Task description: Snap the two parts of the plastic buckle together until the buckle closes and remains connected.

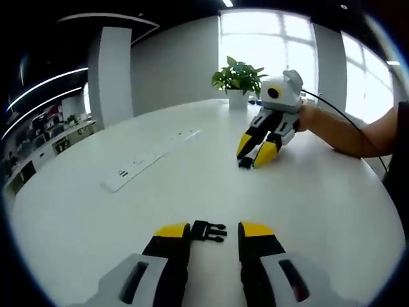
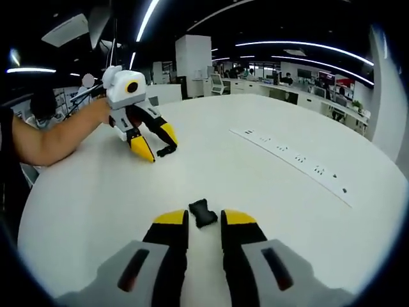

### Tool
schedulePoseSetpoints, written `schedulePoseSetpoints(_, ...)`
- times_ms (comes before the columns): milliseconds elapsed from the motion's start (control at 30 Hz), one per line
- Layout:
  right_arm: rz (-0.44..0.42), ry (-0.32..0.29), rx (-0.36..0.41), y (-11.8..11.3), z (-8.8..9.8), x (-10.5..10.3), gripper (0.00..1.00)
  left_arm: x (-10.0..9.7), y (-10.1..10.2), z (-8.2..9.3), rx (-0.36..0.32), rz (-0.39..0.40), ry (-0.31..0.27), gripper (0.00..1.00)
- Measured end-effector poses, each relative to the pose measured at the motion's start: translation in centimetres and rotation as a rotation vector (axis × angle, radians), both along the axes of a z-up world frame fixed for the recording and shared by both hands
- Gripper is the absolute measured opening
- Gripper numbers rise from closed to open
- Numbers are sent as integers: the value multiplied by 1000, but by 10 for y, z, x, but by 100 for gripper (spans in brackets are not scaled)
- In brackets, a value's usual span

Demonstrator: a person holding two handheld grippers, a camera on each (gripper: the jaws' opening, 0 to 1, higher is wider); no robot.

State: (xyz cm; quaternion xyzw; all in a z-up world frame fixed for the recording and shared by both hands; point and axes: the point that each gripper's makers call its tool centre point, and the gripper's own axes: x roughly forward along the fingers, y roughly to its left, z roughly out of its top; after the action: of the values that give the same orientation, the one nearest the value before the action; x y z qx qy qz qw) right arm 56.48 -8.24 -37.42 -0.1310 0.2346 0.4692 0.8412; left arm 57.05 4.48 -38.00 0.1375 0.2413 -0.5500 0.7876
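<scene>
Left gripper view looks down the left gripper (image 1: 213, 231), whose 2 yellow-tipped jaws stand apart with nothing between their pads. The pronged buckle half (image 1: 209, 230) lies flat on the white table (image 1: 77, 217) in that gap, at 12 o'clock from the jaws and just past the tips. Its long axis runs roughly 9 to 3, across the line of the jaws, with the prongs pointing toward 3 o'clock. I cannot tell whether the left jaw's tip touches it. At about 1 o'clock, well apart, the right gripper (image 1: 254, 155) leans over the socket half (image 1: 245, 163). A long white power strip (image 1: 150, 158) lies at 10 o'clock and a potted plant (image 1: 238, 80) sits at the far edge.

Right gripper view shows the right gripper (image 2: 204, 219) with its jaws also apart and empty. The socket half (image 2: 203, 213) lies between the tips at 12 o'clock, close enough that contact cannot be ruled out. Its long axis points toward 11 o'clock. The left gripper (image 2: 155, 148) shows at 11 o'clock, tilted down over the pronged half (image 2: 166, 151).

Each half is nearest its own gripper, so each jaw pair likely needs to close on its piece before the 2 can be brought together.
</scene>
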Motion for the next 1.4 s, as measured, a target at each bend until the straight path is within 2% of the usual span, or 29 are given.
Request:
schedulePoseSetpoints(133, -5, -2, 4, -1, 0, 1, 17, -1, -1, 1, -2, -8, 0, 27)
schedulePoseSetpoints(333, -5, -16, 8, -1, 2, 3, 20, 0, -2, 2, 12, -17, -25, 28)
schedulePoseSetpoints(500, 2, -12, -2, -1, 0, 1, 14, 0, -5, 1, 7, -20, -11, 22)
schedulePoseSetpoints(900, -8, -19, -19, -1, 2, -1, 12, 5, -8, -2, 9, -25, -19, 22)
schedulePoseSetpoints(1100, -8, -33, 20, 3, 14, -1, 12, 11, -8, 2, -8, -6, -15, 22)
schedulePoseSetpoints(1267, -18, -30, 19, 2, 11, 2, 12, 10, -9, 3, -15, 2, -6, 21)
schedulePoseSetpoints(1400, -21, -32, 14, 2, 12, 3, 12, 10, -10, 5, -6, 5, -23, 21)
